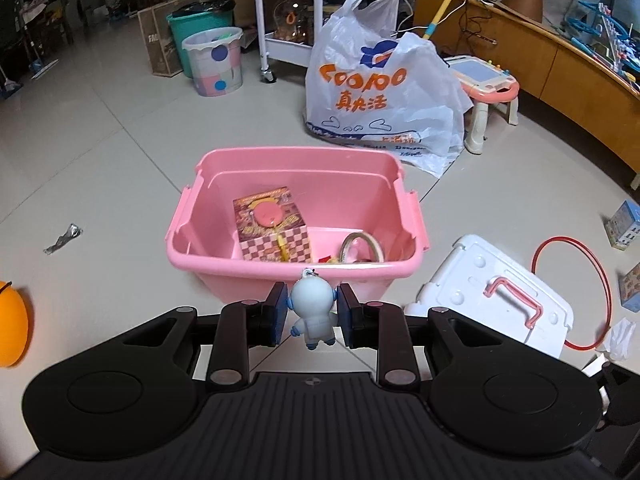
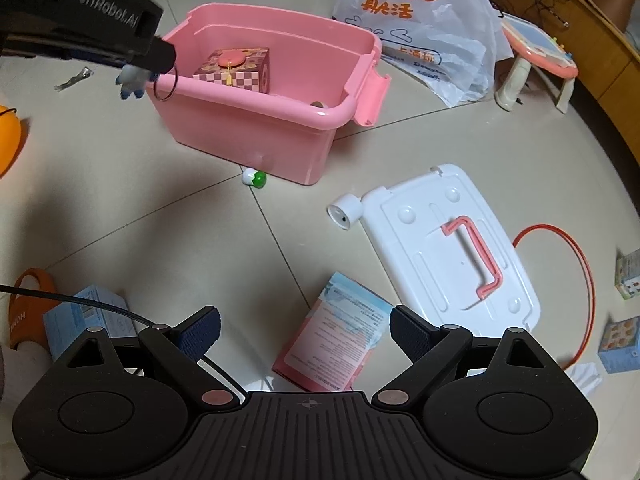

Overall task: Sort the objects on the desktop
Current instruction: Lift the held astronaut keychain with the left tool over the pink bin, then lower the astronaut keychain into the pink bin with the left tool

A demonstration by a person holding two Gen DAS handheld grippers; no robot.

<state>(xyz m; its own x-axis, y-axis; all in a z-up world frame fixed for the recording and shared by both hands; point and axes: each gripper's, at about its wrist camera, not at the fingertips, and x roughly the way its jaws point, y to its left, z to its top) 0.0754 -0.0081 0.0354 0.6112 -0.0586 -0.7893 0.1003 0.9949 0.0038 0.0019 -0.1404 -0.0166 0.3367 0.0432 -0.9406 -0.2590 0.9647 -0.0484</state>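
Observation:
My left gripper (image 1: pixel 313 311) is shut on a small white-and-blue astronaut keychain figure (image 1: pixel 313 306), held just in front of the near rim of the pink bin (image 1: pixel 296 268). The bin holds a checkered box (image 1: pixel 272 228) and a tape roll (image 1: pixel 362 246). In the right wrist view the left gripper (image 2: pixel 154 62) hangs at the bin's left rim (image 2: pixel 264 114) with the figure (image 2: pixel 130 80) and its ring dangling. My right gripper (image 2: pixel 305 332) is open above a pink-and-blue packet (image 2: pixel 340 344) on the floor.
The bin's white lid (image 2: pixel 452 240) lies right of the packet beside a white roll (image 2: pixel 345 210). A green-and-white ball (image 2: pixel 255 177) sits by the bin. A red hoop (image 2: pixel 576 276), small boxes (image 2: pixel 620 344), a plastic bag (image 1: pixel 384 92) and an orange slipper (image 2: pixel 30 308) lie around.

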